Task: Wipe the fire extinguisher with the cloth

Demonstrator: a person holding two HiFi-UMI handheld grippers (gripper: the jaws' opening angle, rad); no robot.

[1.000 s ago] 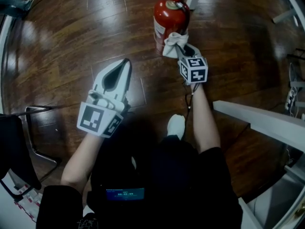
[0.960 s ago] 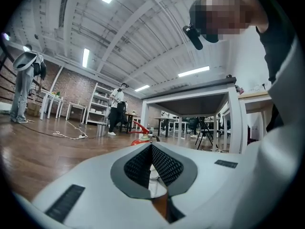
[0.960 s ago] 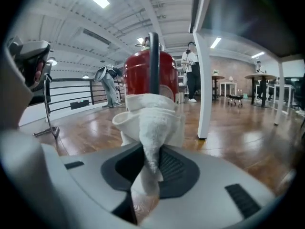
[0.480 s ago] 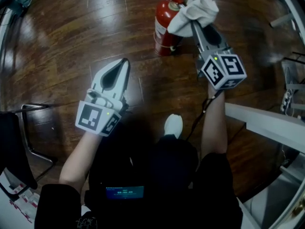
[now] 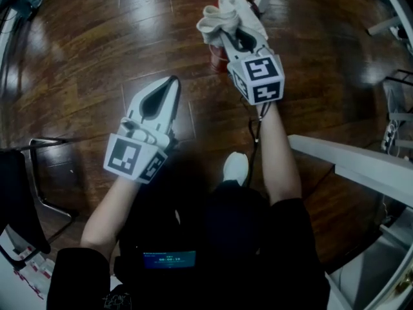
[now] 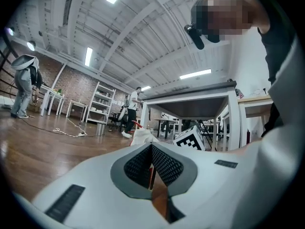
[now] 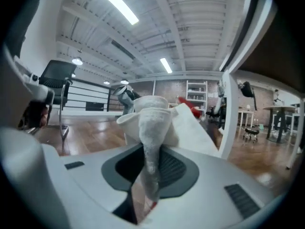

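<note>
Dark wood floor point(image 5: 77, 57) spreads under everything. The left gripper point(image 5: 171, 84) hangs over it, jaws pressed together on nothing. The right gripper point(image 5: 227, 36) is held farther forward, over the red fire extinguisher point(image 5: 217, 55), which stands on the floor, mostly hidden beneath it. Its jaws are clamped on the bunched white cloth point(image 5: 222, 15).

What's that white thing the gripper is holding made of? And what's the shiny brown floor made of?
The cloth looks like soft white fabric with a dull finish. It folds and bunches limply where the right gripper pinches it. The floor looks like dark wooden planks with a glossy coat, showing grain streaks, plank seams and bright light reflections. It may be laminate instead of real wood.
</note>
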